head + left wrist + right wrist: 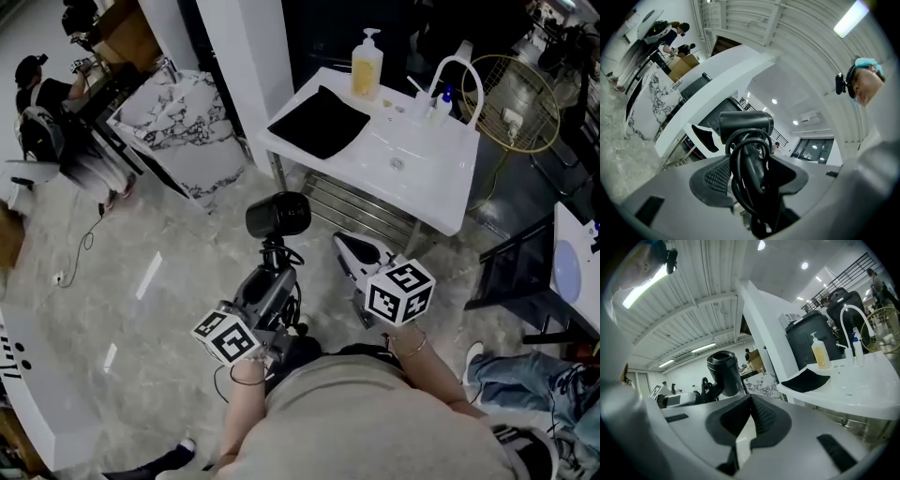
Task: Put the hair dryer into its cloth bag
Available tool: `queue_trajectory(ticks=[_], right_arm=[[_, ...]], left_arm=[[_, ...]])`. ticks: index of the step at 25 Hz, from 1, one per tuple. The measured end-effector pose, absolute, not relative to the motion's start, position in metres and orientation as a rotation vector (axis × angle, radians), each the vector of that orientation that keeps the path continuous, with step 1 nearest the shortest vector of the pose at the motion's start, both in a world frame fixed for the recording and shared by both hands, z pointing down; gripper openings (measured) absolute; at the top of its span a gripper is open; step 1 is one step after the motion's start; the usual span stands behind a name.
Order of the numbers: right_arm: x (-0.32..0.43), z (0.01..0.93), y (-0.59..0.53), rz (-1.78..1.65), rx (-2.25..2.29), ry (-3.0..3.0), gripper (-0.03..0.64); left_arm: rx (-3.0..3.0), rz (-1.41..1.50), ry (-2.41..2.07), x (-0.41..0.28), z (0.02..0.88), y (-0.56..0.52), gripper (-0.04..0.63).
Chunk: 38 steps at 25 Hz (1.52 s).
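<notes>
My left gripper (pixel 272 272) is shut on the handle of a black hair dryer (pixel 277 216), whose cord is wound round the handle. In the left gripper view the hair dryer (pixel 745 124) stands upright between the pads, its barrel on top. My right gripper (pixel 349 246) is beside it, shut with nothing in it; in the right gripper view its jaws (pixel 749 411) meet and the hair dryer (pixel 723 371) shows to the left. The black cloth bag (pixel 319 120) lies flat on the left part of a white sink counter (pixel 427 192) ahead, also seen as the bag (pixel 805 379).
On the sink counter stand a yellow soap bottle (pixel 367 66) and a white faucet (pixel 455 80). A marble-patterned counter (pixel 183 122) is at the left, a gold wire basket (pixel 520 103) and a dark chair (pixel 511 272) at the right. People stand far left.
</notes>
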State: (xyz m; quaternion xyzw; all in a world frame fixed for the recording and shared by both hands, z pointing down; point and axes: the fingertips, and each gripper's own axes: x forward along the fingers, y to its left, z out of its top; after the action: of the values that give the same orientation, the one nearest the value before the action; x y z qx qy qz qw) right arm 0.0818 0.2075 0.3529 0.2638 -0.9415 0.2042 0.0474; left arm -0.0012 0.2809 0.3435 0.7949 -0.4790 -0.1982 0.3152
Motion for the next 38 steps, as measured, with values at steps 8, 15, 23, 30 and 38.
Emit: queue_trajectory(ticks=[8, 15, 23, 30, 38], right_arm=[[0.022, 0.353, 0.154, 0.615, 0.903, -2.852, -0.002], [0.002, 0.369, 0.139, 0.617, 0.927, -2.777, -0.002], [-0.006, 0.385, 0.106, 0.672, 0.954, -2.736, -0.002], [-0.022, 0.380, 0.046, 0.628, 0.915, -2.776, -0.002], [-0.032, 0.381, -0.043, 0.618, 0.883, -2.795, -0.002]], left_arm=[[2.172, -0.454, -1.194, -0.063, 0.338, 0.219, 0.244], [2.137, -0.476, -1.141, -0.089, 0.347, 0.194, 0.244], [2.107, -0.456, -1.128, -0.102, 0.360, 0.163, 0.244], [2.100, -0.462, -1.163, -0.115, 0.363, 0.112, 0.244], [2.087, -0.479, -1.234, -0.131, 0.361, 0.036, 0.244]])
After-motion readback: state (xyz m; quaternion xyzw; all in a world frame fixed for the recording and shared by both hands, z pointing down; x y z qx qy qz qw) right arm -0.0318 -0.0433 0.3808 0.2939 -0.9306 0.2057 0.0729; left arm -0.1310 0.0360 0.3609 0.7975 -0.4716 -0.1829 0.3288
